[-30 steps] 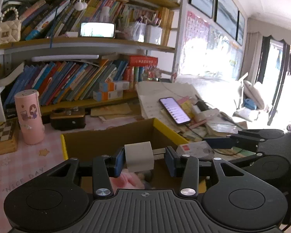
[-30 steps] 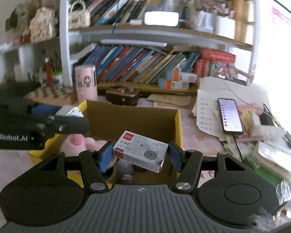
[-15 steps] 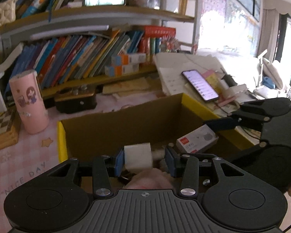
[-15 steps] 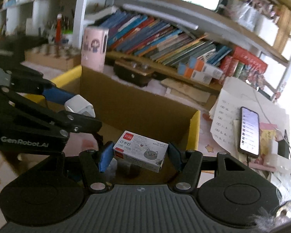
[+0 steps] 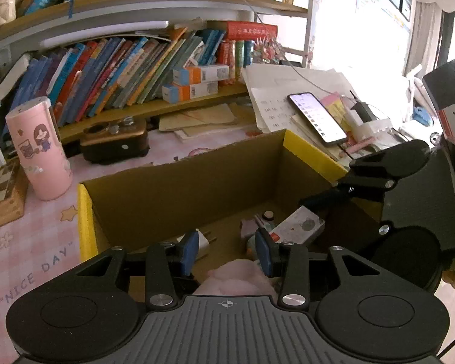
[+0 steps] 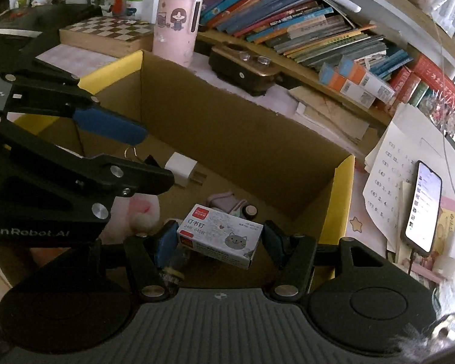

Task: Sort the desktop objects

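My right jaws clamp the staple box (image 6: pixel 220 238) by its short ends, holding it low inside the cardboard box (image 6: pixel 227 127), seemingly so it can drop among the sorted things. My left jaws stand wide with nothing between them, just above the box floor. The white charger (image 6: pixel 180 170) lies on that floor near the far wall, beside a pink plush (image 5: pixel 236 279). On the counter to the right, a phone (image 6: pixel 423 207) rests on papers.

Pink plush toy (image 5: pixel 236 276) behind left fingers (image 5: pixel 187 250)
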A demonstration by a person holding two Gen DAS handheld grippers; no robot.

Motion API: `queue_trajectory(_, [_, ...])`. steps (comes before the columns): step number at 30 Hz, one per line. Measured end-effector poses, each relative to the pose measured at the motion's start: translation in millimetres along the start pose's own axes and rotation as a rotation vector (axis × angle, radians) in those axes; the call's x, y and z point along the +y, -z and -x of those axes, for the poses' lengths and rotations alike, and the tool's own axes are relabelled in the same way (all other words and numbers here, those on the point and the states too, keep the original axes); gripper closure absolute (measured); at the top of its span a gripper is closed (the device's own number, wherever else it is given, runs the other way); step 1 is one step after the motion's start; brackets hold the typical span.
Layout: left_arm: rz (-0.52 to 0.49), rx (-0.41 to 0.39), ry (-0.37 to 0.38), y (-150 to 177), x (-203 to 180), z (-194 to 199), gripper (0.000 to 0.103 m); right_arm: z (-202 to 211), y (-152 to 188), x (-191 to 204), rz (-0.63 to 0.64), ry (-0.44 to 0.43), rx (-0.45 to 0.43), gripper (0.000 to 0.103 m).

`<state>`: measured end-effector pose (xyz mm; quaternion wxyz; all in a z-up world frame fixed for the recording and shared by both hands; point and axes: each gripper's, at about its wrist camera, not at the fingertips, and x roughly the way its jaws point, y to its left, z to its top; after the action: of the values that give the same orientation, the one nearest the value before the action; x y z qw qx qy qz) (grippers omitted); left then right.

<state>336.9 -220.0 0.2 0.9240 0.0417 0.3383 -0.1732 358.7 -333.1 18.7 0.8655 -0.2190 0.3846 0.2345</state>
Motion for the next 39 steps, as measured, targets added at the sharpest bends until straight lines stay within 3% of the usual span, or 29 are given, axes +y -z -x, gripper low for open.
queue_trajectory(4, [0.026,-0.024,-0.011,0.2,1.5,5.6,0.053,1.9,0.6,0.0,-0.020,-0.006,-0.012,0.045])
queue_trajectory(6, [0.047,-0.046,-0.015,1.9,2.7,12.0,0.032,4.0,1.1,1.4,-0.021,-0.010,-0.022,0.045])
queue_trajectory(8, [0.067,-0.073,-0.008,3.6,3.7,21.3,0.026,8.5,1.3,2.2,-0.022,-0.010,-0.040,0.044])
queue_trajectory(9, [0.074,-0.085,-0.009,4.0,4.0,25.6,0.022,11.3,1.1,2.0,-0.024,-0.008,-0.052,0.040])
queue_trajectory(10, [0.082,-0.102,-0.011,4.6,4.1,31.3,0.019,14.8,1.3,1.8,-0.029,-0.003,-0.065,0.030])
queue_trajectory(12, [0.102,-0.141,-0.015,5.6,4.2,42.9,0.012,22.8,2.4,0.4,-0.044,0.002,-0.093,0.023])
queue_trajectory(21, [0.204,-0.299,-0.053,15.7,14.1,104.9,0.003,88.3,18.1,-2.4,-0.271,0.031,-0.288,0.015])
queue_trajectory(26, [0.213,-0.339,-0.097,38.3,22.9,141.3,0.002,123.0,32.9,18.1,-0.389,0.074,-0.393,0.010])
queue_trajectory(33, [0.232,-0.346,-0.166,83.8,38.4,190.1,0.001,154.6,56.4,57.6,-0.503,0.143,-0.447,0.003])
queue_trajectory(39, [0.260,-0.321,-0.221,126.0,48.9,228.3,0.001,165.0,83.5,109.4,-0.563,0.163,-0.407,0.002])
